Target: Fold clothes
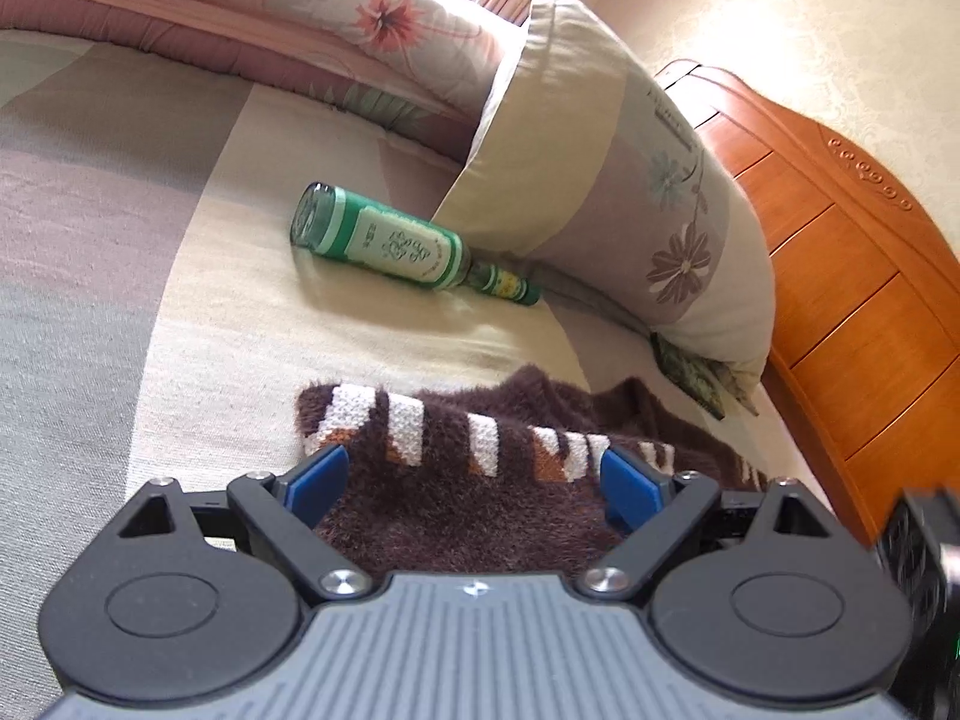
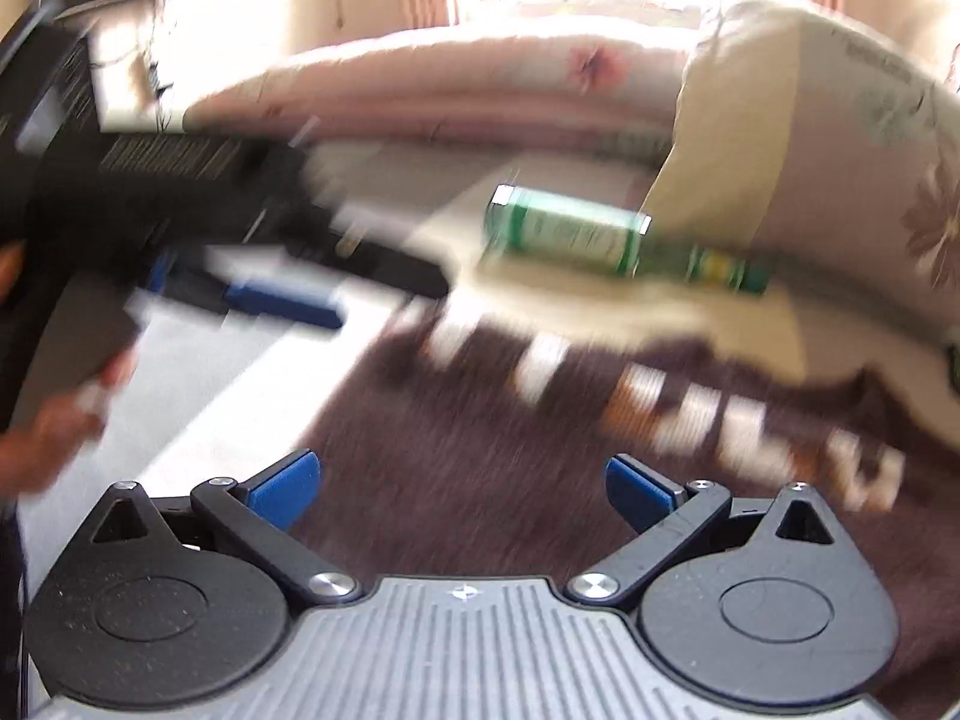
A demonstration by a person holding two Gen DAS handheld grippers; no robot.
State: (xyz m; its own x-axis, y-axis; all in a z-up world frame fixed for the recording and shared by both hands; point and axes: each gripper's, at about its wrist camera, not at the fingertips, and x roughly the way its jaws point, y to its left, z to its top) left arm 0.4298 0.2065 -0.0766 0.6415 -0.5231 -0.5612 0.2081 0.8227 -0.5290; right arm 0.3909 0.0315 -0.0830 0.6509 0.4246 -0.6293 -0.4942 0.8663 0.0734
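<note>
Two claws (image 1: 474,480) (image 2: 462,483) gape over one brown sweater (image 1: 480,516), one bottle (image 1: 402,243) beyond

Bottle (image 1: 414,243) on bed (image 1: 180,312), pillow (image 1: 624,180) right, sweater (image 1: 480,480) in front

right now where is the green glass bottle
In the left wrist view the green glass bottle lies on its side on the bed, neck toward the floral pillow, beyond the brown fuzzy garment.

R-wrist view blurred: sweater (image 2: 480,480)
</note>
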